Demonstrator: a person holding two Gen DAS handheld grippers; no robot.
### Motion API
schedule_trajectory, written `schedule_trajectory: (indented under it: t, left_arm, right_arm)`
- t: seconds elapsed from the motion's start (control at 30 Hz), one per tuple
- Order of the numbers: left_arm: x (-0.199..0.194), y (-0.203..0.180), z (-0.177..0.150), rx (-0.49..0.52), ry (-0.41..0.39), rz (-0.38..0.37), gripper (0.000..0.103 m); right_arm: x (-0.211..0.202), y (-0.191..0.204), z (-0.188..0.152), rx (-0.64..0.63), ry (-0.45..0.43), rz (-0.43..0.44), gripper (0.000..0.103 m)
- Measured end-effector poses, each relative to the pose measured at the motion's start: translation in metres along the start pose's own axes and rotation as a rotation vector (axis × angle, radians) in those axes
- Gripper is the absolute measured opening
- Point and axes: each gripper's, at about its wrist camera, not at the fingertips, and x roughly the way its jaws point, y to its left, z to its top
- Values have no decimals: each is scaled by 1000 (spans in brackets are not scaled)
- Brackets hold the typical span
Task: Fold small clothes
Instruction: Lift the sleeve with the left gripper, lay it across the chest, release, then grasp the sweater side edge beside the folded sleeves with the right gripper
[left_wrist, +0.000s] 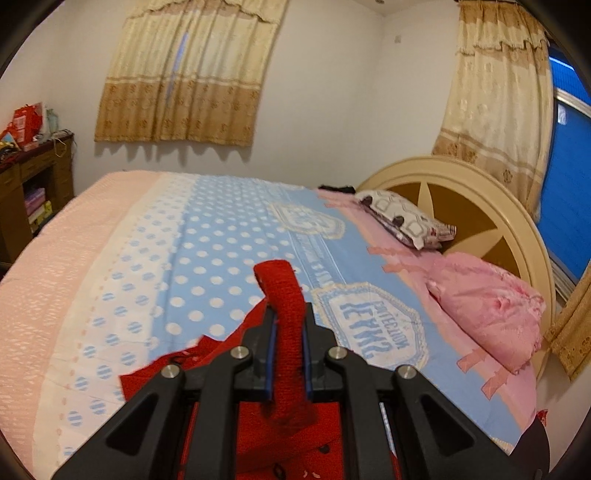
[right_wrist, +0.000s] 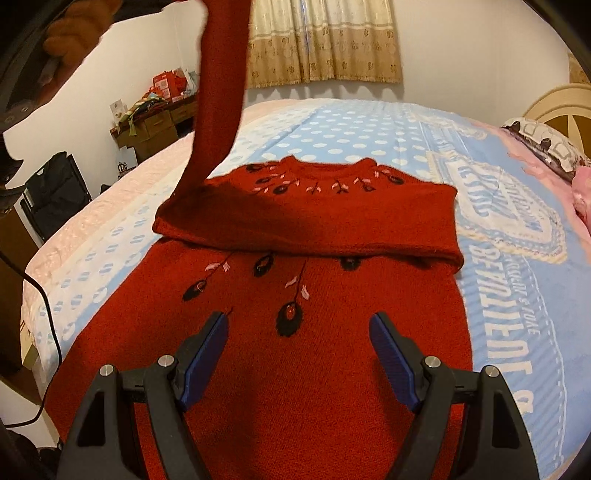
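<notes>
Claw work first: across the big bed (right_wrist: 369, 125) with its blue dotted cover lies the red sweater (right_wrist: 306, 354), front up, one sleeve apparently already folded across the chest so the body narrows. Its other sleeve (right_wrist: 218, 92) rises off the cloth, lifted clear so it can, I'd judge, be laid over too. Pinching that cuff (left_wrist: 284, 295) tight is the left claw (left_wrist: 289, 325). Over the hem waits the right claw (right_wrist: 299, 328), spread wide, holding nothing

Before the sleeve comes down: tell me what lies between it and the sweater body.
Nothing visible. The left tool holds the sleeve lifted over the red sweater; the right tool hovers open nearer the hem.
</notes>
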Motion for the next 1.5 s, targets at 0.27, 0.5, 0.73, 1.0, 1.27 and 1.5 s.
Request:
schedule_trajectory:
  t: [0.27, 0.5, 0.73, 1.0, 1.27, 1.5]
  left_arm:
    - [61, -27, -29, 15, 110, -27, 12]
    - [110, -43, -65, 38, 246, -61, 13]
    - [103, -54, -74, 53, 257, -115, 50]
    - [63, -16, -96, 169, 197, -9, 74]
    - [20, 112, -157, 122, 233, 292, 77]
    - [24, 133, -194, 35, 306, 234, 77]
  right_arm:
    - [12, 0, -5, 6, 50, -18, 79]
    - [17, -2, -7, 16, 74, -4, 79]
    - [21, -4, -8, 36, 94, 18, 79]
    - [18, -9, -6, 60, 85, 30, 79]
    - [-27, -35, 8, 113, 76, 77, 79]
    - [-33, -83, 47, 197, 96, -2, 79]
